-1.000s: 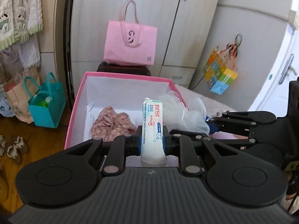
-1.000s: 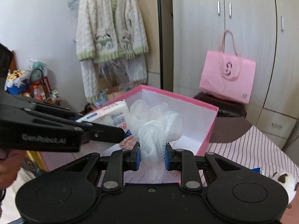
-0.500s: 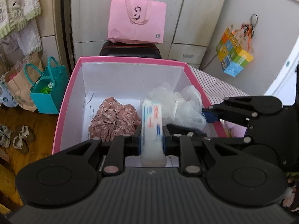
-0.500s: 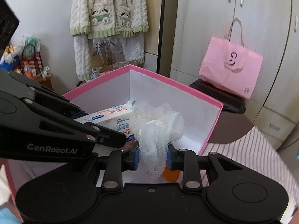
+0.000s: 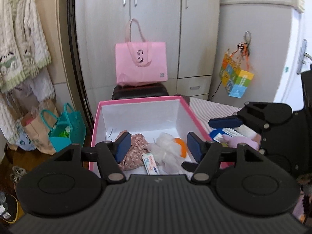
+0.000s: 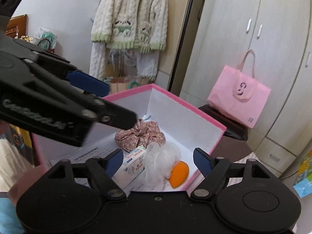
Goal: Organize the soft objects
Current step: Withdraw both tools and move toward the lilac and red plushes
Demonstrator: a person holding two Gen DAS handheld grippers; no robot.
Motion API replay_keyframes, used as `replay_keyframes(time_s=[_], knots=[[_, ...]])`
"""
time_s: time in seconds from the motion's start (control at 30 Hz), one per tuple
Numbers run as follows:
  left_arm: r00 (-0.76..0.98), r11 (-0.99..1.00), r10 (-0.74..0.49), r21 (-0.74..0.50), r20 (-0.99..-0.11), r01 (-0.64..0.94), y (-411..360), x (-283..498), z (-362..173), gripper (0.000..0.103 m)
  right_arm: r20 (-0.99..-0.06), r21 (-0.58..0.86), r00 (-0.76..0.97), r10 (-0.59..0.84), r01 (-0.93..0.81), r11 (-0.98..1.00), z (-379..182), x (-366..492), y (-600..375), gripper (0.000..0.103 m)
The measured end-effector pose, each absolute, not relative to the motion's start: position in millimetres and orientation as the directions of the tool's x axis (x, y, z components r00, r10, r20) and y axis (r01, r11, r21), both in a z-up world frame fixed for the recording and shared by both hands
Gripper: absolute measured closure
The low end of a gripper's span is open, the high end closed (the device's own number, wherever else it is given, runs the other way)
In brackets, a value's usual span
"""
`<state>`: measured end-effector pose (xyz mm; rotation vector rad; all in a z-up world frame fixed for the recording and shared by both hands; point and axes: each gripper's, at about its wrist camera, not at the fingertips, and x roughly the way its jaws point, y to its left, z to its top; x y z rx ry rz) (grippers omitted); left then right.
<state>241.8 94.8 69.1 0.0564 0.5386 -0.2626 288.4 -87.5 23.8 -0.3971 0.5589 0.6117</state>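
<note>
A pink box (image 5: 140, 99) with white inside walls (image 6: 197, 110) holds a floral scrunchie (image 5: 136, 152) (image 6: 140, 136), a tissue pack (image 5: 150, 163) (image 6: 133, 166), a white mesh bath puff (image 5: 165, 150) (image 6: 161, 161) and an orange sponge (image 5: 180, 144) (image 6: 179, 172). My left gripper (image 5: 158, 146) is open and empty above the box's near edge. My right gripper (image 6: 159, 162) is open and empty above the puff. The right gripper's body also shows in the left wrist view (image 5: 263, 119), and the left gripper's in the right wrist view (image 6: 58, 97).
A pink tote bag (image 5: 141, 64) sits on a dark stool behind the box. A striped cloth (image 5: 210, 109) covers the surface to the right, with a lilac soft item (image 5: 237, 141) and small packs. A teal basket (image 5: 66, 130) and paper bag stand on the floor at left.
Both grippers have opened and pulled up and back. The tissue pack has dropped from the left gripper and the bath puff from the right; both now lie in the box.
</note>
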Motion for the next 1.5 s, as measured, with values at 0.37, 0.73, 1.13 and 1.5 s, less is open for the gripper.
replay_keyframes(time_s=[0.37,0.73,1.13,1.5], knots=[[0.854,0.949,-0.299,-0.036,-0.425,0.314,91.8,156.8,86.1,0.039,-0.573,-0.177,0.694,0.435,-0.624,0.761,54.0,216.0,-118.4,0.019],[0.799,0.905,-0.4,-0.054,-0.449,0.422,77.0,113.3,86.0,0.037,-0.587,-0.095,0.677,0.445,-0.603,0.792,57.0,164.3,-172.9,0.016],[0.702,0.87,-0.437,-0.064,-0.562,0.49,31.6,103.7,50.2,0.037,-0.611,-0.031,0.688,0.391,-0.515,0.857,23.7,133.3,-242.0,0.016],[0.637,0.85,-0.445,-0.072,-0.629,0.523,-29.4,128.8,16.2,0.037,-0.578,0.1,0.662,0.477,-0.522,0.847,-21.7,152.4,-284.9,0.016]])
